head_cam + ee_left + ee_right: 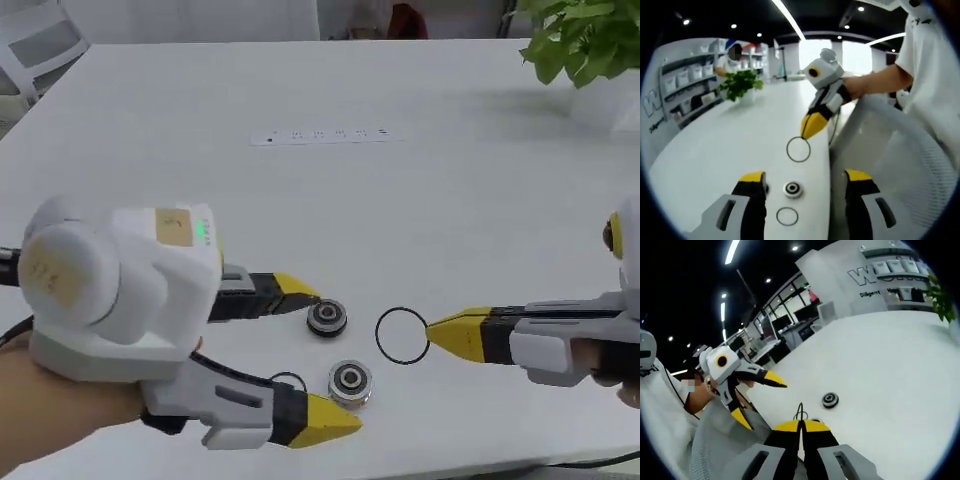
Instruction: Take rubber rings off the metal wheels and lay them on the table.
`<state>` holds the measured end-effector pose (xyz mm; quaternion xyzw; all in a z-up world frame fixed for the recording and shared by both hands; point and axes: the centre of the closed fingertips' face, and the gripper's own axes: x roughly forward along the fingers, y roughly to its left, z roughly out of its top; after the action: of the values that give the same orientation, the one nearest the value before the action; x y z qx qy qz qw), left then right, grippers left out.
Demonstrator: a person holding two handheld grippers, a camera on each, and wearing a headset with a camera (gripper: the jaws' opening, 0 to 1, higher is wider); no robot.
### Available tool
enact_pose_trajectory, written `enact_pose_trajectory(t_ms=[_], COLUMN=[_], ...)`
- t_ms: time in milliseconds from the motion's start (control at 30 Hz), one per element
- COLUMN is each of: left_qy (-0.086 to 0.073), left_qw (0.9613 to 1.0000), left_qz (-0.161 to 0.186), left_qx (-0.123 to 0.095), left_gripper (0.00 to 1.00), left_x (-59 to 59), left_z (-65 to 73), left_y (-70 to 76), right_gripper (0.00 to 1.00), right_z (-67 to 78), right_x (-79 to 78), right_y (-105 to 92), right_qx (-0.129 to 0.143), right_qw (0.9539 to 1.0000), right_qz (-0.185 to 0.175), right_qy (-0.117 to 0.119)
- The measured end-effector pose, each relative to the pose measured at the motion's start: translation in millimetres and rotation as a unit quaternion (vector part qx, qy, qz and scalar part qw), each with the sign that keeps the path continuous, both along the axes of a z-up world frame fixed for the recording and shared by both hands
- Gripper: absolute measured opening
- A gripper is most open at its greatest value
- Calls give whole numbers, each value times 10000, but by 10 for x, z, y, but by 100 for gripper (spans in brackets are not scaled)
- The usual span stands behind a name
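Two small metal wheels [327,317] [349,380] lie on the white table [330,210], both bare of rings. My right gripper [432,335] is shut on the edge of a black rubber ring [403,335], holding it flat just right of the wheels. In the right gripper view that ring [801,412] shows as a thin line rising from the shut jaws. My left gripper [318,357] is open, its jaws either side of the wheels. A second, smaller ring [288,382] lies on the table by its lower jaw. In the left gripper view one wheel [793,189] and that ring [787,216] sit between the jaws.
A white power strip [325,135] lies across the middle of the table. A potted plant [580,40] stands at the far right corner. The table's front edge runs just below the grippers. A white mesh chair [890,150] stands beside the table.
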<state>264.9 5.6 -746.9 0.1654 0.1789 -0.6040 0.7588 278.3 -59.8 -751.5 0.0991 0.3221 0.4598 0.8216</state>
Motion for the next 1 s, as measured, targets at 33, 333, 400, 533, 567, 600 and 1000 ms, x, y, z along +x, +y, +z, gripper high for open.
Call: enact_pose_trajectory(t_ms=[33,333,400,533,567,600,1000], left_qy=[-31,-46,-42,3,3,-14,-31], left_qw=[10000,9976,9964,9934,9930,9926,9911], left_qz=[30,685,837,1113,1154,1193,1334], left_qx=[6,-63,-148,-259,-251,-246,-23], left_gripper=[64,75,77,82,82,82,82], left_x=[2,48,62,62,60,59,-44], left_z=[15,148,183,215,210,206,25], left_y=[37,558,650,867,909,948,1262], right_gripper=[0,0,0,0,0,0,0], right_z=[9,120,143,193,204,217,312], right_x=[-8,-83,-100,-129,-132,-139,-126], right_y=[3,15,27,65,77,97,295], right_qx=[-2,-117,-126,-116,-110,-103,-81], right_qw=[10000,9999,9999,9998,9998,9998,9993], right_qz=[1,59,83,84,81,86,139], right_qy=[-3,-52,-78,-106,-114,-123,-348])
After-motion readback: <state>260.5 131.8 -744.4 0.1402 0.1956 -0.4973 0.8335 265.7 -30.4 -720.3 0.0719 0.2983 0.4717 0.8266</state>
